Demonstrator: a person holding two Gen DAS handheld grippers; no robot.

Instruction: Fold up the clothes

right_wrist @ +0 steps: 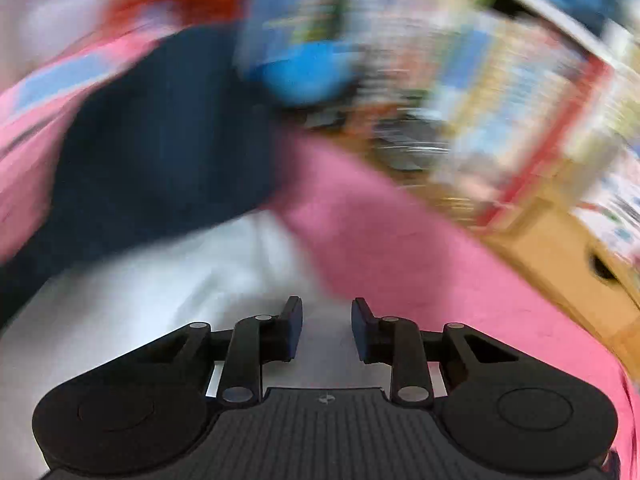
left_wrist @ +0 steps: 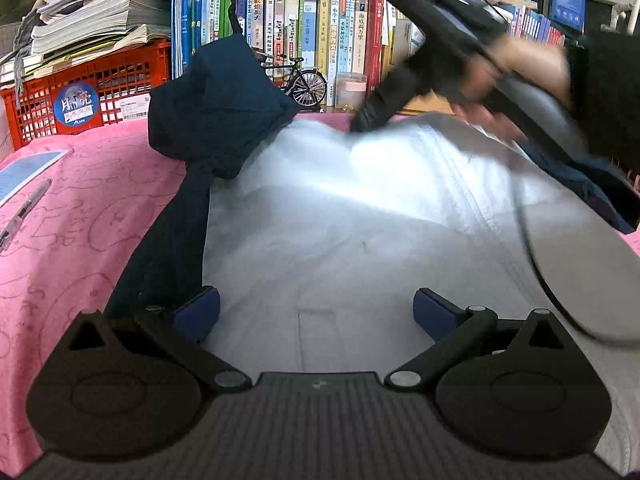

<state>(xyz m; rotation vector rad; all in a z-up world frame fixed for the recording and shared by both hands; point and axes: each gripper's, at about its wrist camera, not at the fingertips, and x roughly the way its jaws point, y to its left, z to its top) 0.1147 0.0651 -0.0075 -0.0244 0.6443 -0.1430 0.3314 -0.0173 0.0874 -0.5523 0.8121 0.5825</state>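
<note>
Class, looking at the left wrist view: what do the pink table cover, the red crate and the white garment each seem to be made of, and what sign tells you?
Pink table cover: soft matte cloth, probably towelling; faint outline drawings, gentle ripples.
Red crate: moulded plastic; a rigid lattice of holes, slight gloss.
White garment: thin woven fabric, likely cotton or a blend; stitched seams, soft creases, a mild sheen.

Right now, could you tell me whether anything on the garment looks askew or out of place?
Yes. The dark navy sleeve at the garment's far left is bunched into a lump rather than lying flat, while the white body is spread fairly smooth. The right wrist view is badly motion-blurred, so nothing further can be checked there.
</note>
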